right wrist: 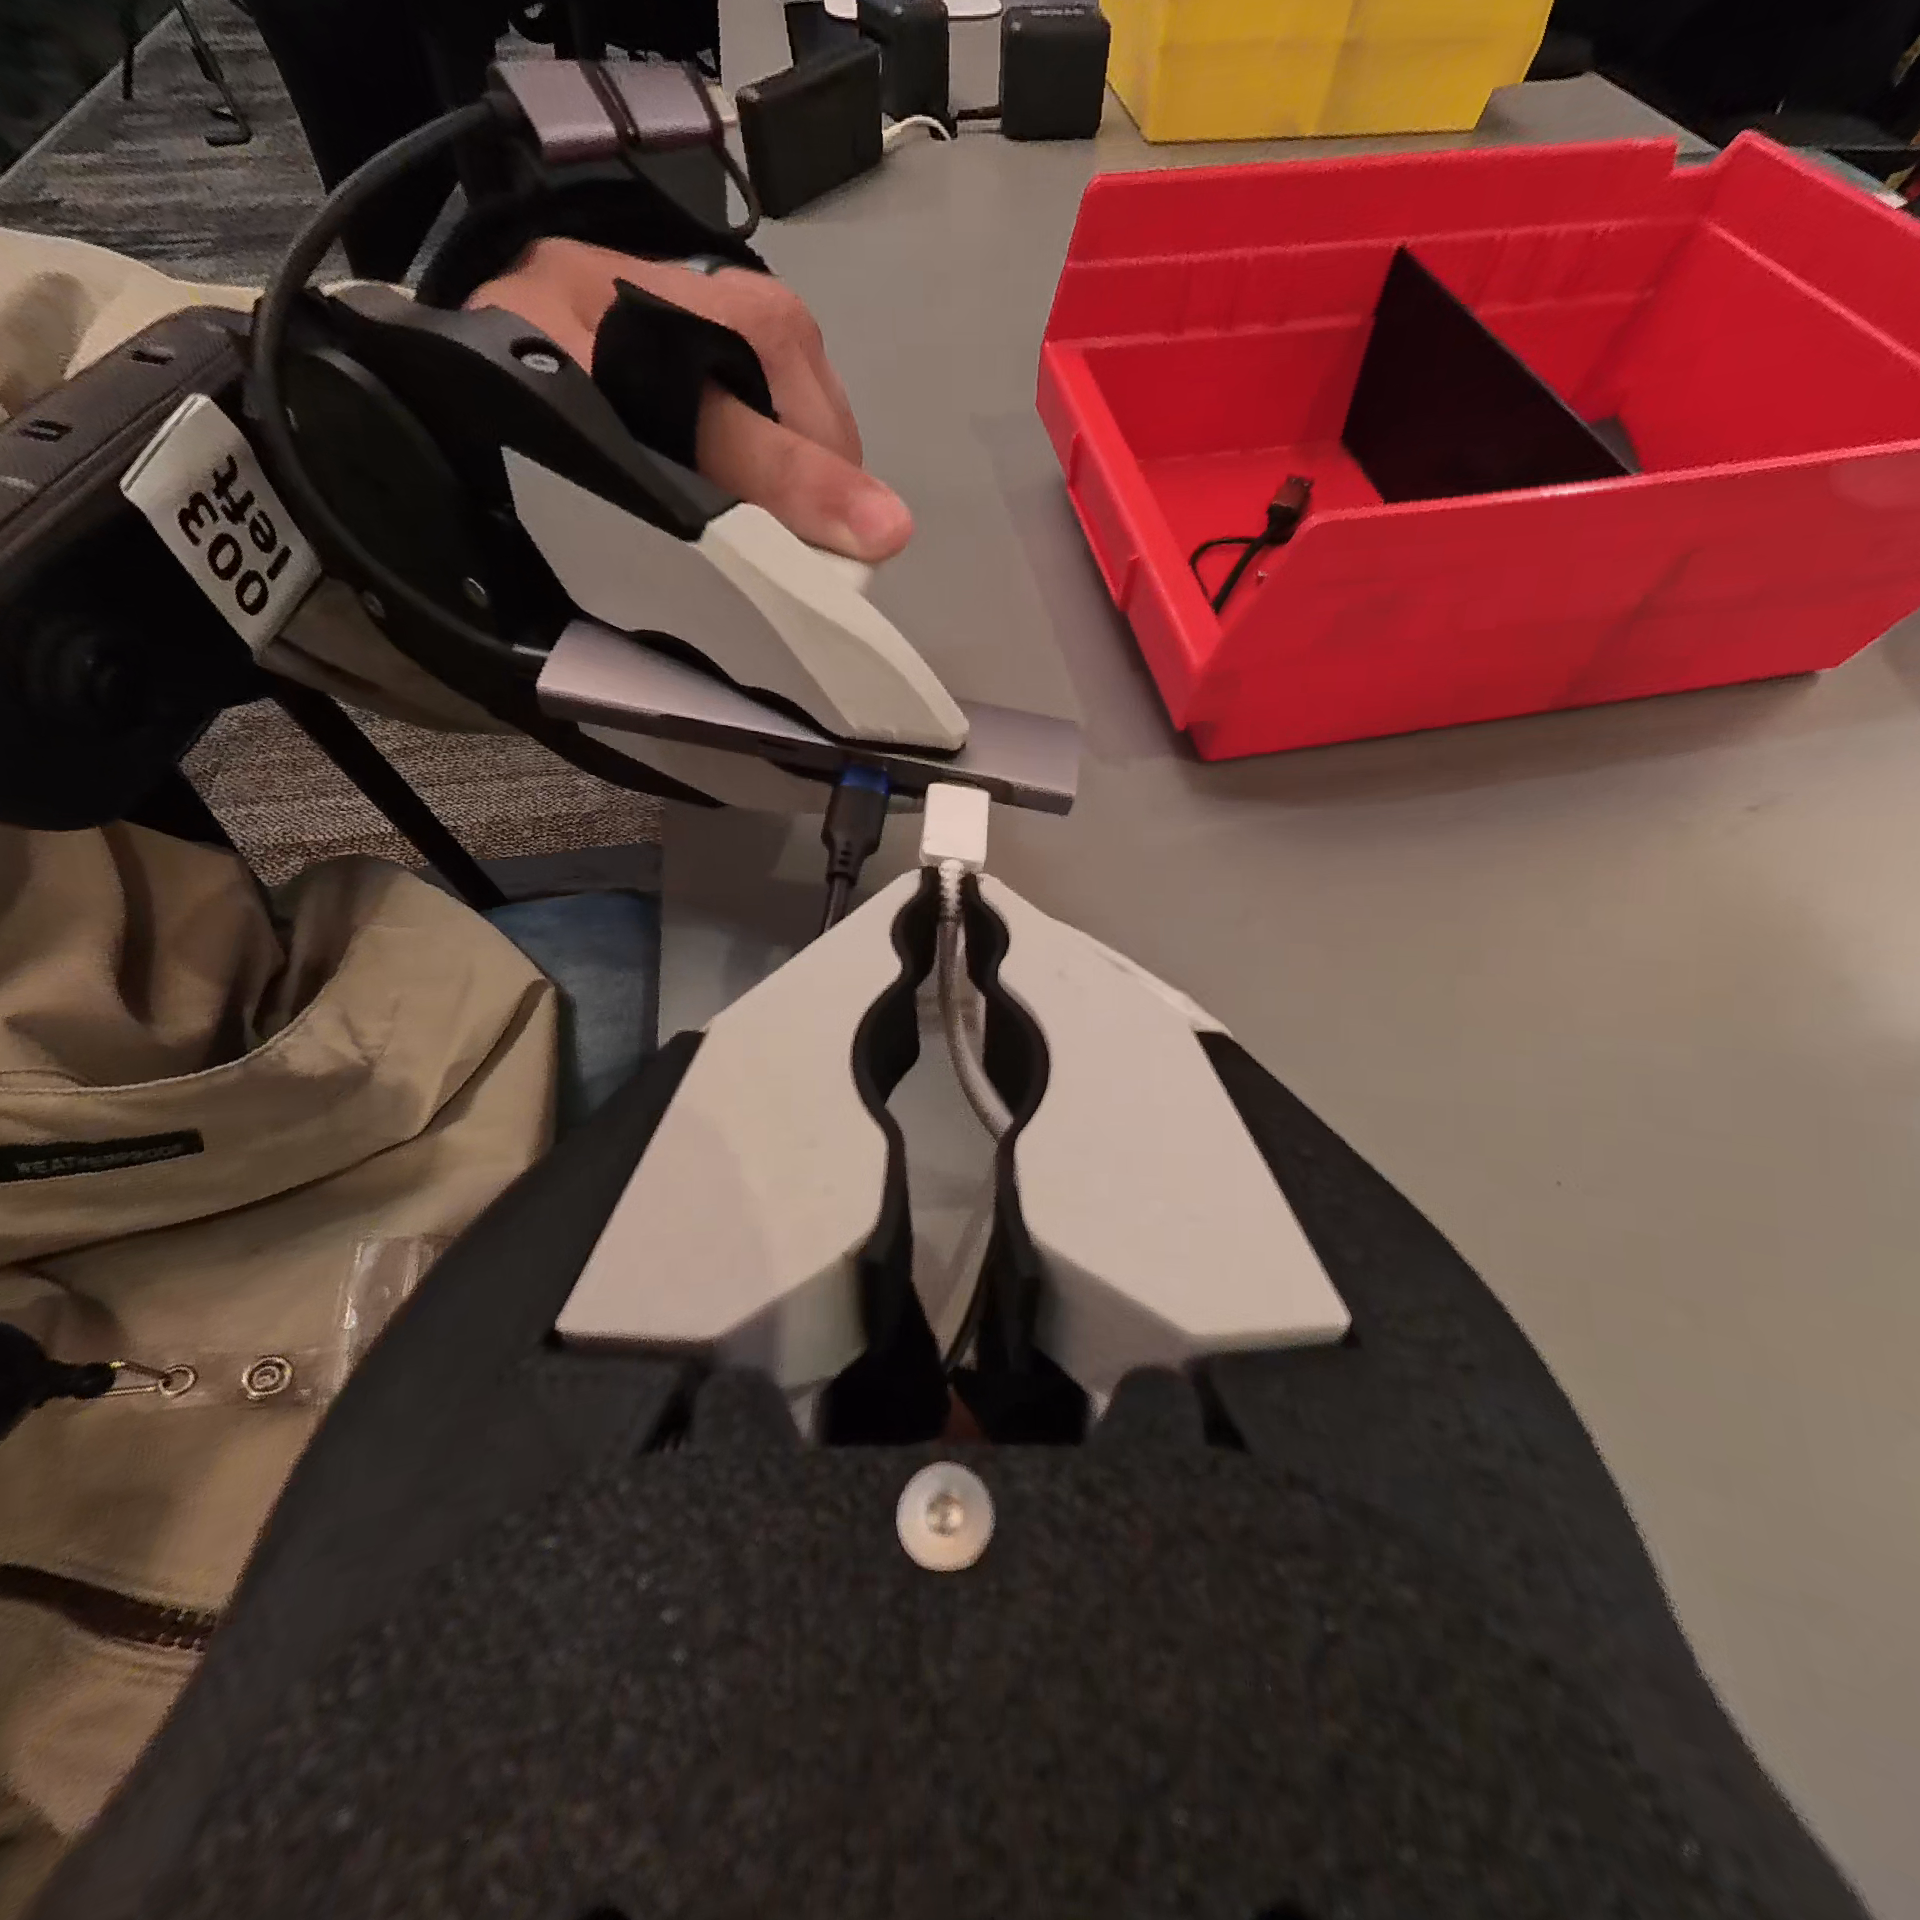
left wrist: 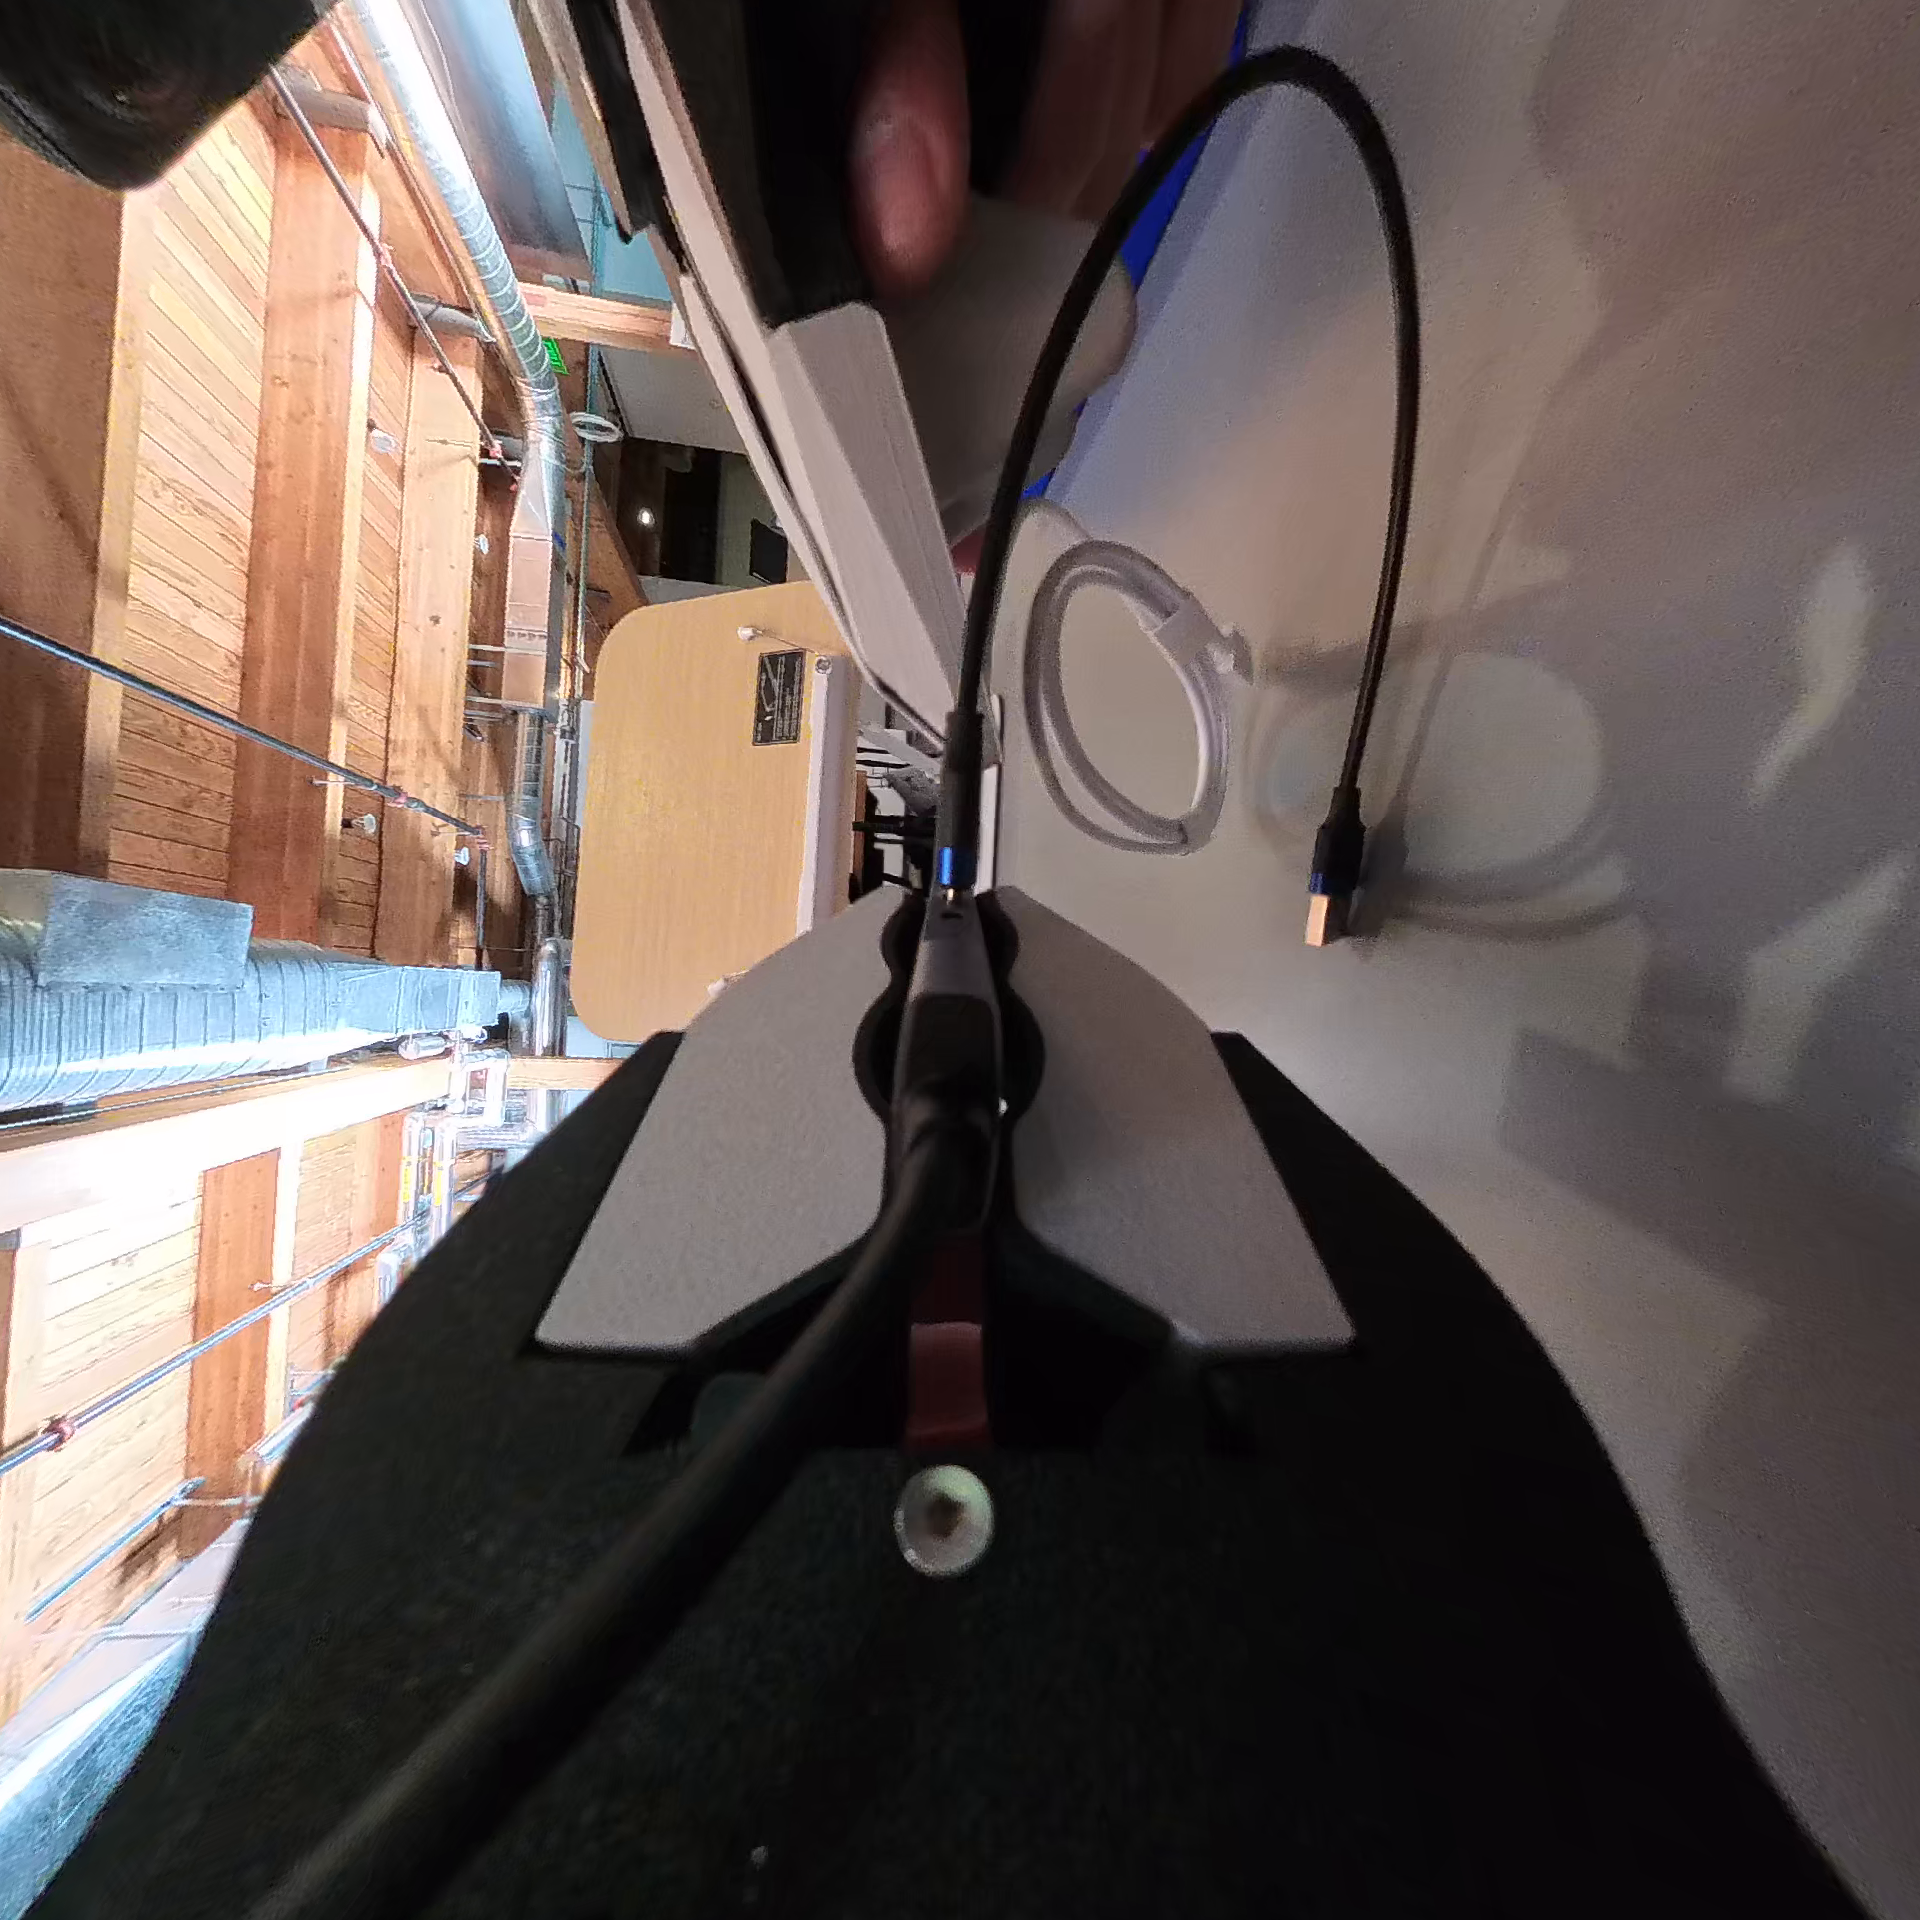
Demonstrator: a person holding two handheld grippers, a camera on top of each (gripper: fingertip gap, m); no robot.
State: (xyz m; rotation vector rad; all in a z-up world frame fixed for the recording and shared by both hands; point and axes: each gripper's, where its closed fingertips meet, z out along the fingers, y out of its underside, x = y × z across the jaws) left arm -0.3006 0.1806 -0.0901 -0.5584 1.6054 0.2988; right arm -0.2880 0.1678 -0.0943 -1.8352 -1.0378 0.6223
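Note:
My left gripper (left wrist: 961, 904) is shut on a flat grey hub (left wrist: 940, 997), seen edge-on between the fingers. In the right wrist view the hub (right wrist: 1013, 753) sticks out past the left gripper's fingers (right wrist: 821, 644), held above the table. A black cable (left wrist: 1392, 343) with a blue-ringed plug (right wrist: 862, 781) is plugged into the hub's edge. Its free plug (left wrist: 1333, 883) rests on the table. My right gripper (right wrist: 948, 883) is shut on a white braided cable (right wrist: 961, 997) just behind its white plug (right wrist: 954, 821). The white plug sits at the hub's edge beside the black plug.
A red bin (right wrist: 1455, 644) with a black divider and a small black cable (right wrist: 1247, 540) stands on the grey table at the right. A yellow bin (right wrist: 1320, 62) is behind it. A coiled white cable (left wrist: 1132, 696) lies on the table. A beige jacket (right wrist: 208, 1039) is at the left. Less than 4 cm separates the two grippers' tips.

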